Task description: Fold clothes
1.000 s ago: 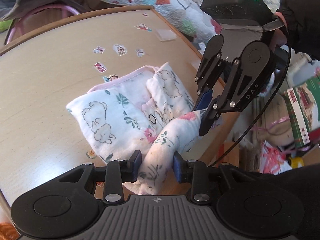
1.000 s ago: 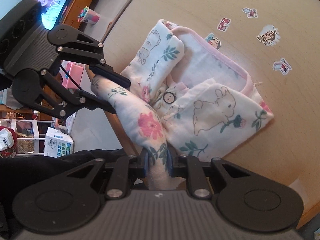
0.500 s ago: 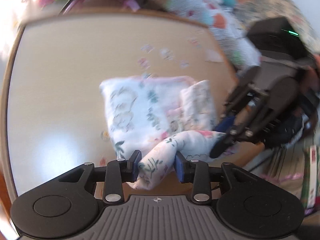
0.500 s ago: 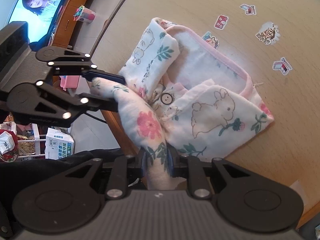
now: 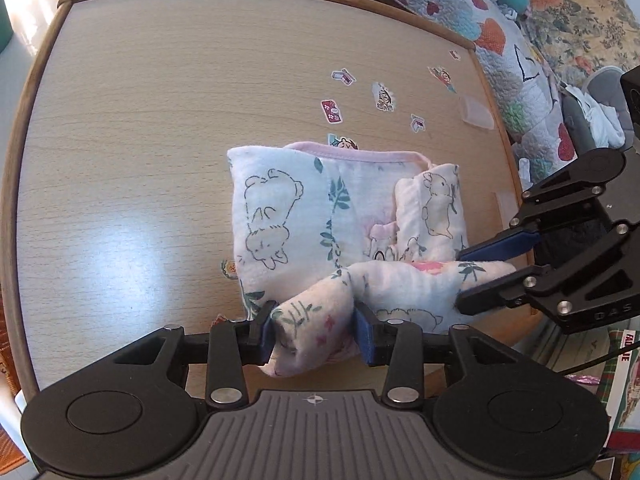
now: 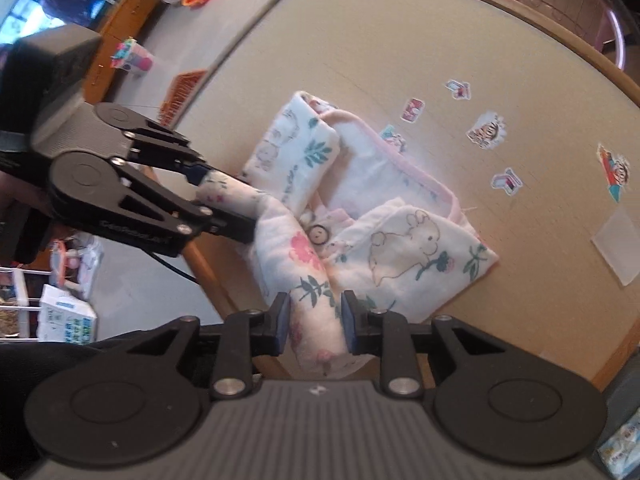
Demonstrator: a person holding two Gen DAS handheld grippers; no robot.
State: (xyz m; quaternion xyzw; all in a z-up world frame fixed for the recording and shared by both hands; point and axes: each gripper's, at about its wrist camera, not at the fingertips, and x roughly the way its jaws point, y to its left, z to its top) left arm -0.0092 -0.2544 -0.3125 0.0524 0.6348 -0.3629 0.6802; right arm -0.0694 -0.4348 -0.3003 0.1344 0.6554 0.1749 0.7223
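White cotton printed with bears, rabbits and flowers made up the baby garment, which lay partly folded near the near right edge of the pale wood worktop. Its pink-trimmed hem faced the far side, and a button showed where the layers met. One loose rolled part, probably a sleeve or the near edge, was lifted off the bundle and stretched between the two tools.

The left tool was clamped on one end of that roll, its blue pads pressed into the cloth. The right tool was clamped on the other end, with fabric bunched thick between its fingers. In the left wrist view the right tool reached in from the right, so the roll's long axis ran left to right along the near edge of the garment, and the folded body lay just beyond it, towards the far side.

That looked to be what the coming move turned on: with both ends held about level, the roll would need carrying away from the holder and laying over the bundle. Neither tool seemed nearer the body than the other. Cartoon stickers dotted the worktop beyond the hem.
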